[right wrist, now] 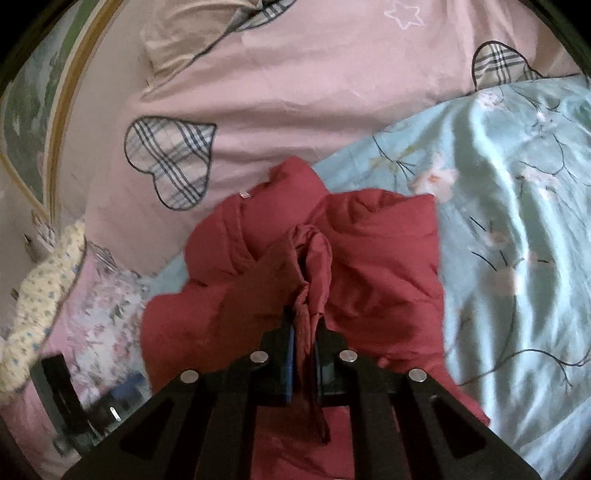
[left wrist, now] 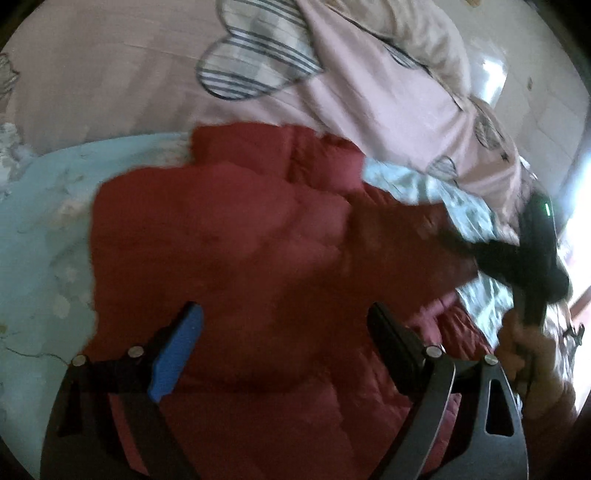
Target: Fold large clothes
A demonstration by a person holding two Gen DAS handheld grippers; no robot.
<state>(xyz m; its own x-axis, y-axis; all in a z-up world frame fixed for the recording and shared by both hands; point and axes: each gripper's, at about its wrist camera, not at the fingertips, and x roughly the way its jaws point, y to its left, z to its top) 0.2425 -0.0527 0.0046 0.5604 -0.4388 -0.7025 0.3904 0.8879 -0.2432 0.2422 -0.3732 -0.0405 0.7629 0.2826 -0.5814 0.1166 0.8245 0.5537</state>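
Note:
A dark red padded jacket (left wrist: 229, 236) lies bunched on a light blue floral sheet (left wrist: 40, 229) on the bed. My left gripper (left wrist: 284, 317) is open and empty, hovering just above the jacket's near part. My right gripper (right wrist: 304, 325) is shut on a pinched fold of the red jacket (right wrist: 369, 266) and holds it up a little. In the left wrist view the right gripper (left wrist: 458, 243) shows dark and blurred at the right, gripping the jacket's edge, with the hand (left wrist: 524, 350) below it.
A pink duvet with plaid hearts (right wrist: 280, 96) is heaped behind the jacket. A beige pillow (right wrist: 184, 33) lies at the back. A floral cloth (right wrist: 99, 314) and a dotted cream fabric (right wrist: 40, 288) lie at the left. The blue sheet (right wrist: 517, 229) spreads to the right.

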